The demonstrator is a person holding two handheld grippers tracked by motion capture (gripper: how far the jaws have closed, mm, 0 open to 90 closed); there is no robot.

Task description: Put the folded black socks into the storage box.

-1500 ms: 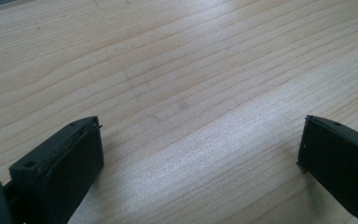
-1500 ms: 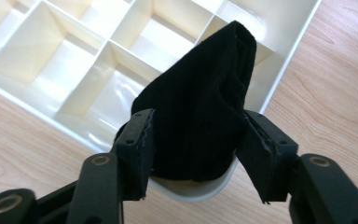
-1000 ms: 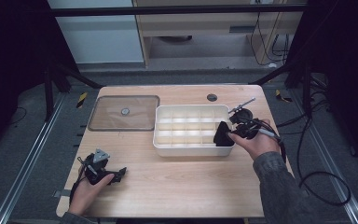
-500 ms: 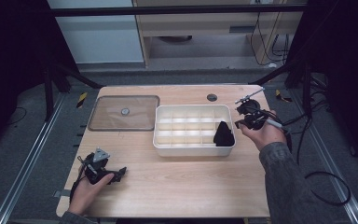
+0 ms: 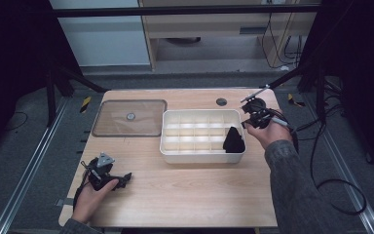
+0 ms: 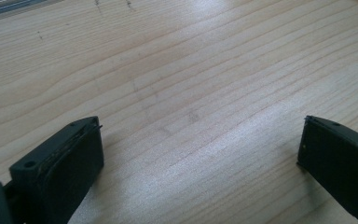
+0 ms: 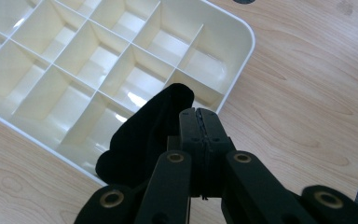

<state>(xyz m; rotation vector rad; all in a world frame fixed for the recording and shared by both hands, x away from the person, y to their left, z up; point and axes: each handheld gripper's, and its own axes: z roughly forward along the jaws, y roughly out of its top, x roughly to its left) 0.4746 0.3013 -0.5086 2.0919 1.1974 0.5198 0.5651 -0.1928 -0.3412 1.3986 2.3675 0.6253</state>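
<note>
From above, the black cloth (image 5: 233, 140) sits in the divided tray (image 5: 171, 146); the right gripper (image 7: 199, 116) shows jaws pressed together, empty, while the left gripper (image 6: 200, 154) gapes over bare table (image 6: 191, 70).

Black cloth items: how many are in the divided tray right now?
1. A black cloth stands bunched in the near-right corner of the white divided tray, beside the shut right gripper. Every other compartment looks bare; the cloth may hide something beneath.

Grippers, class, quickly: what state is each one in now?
Left gripper: open, holding nothing, over bare table.
Right gripper: closed, empty, beside the black cloth.
</note>
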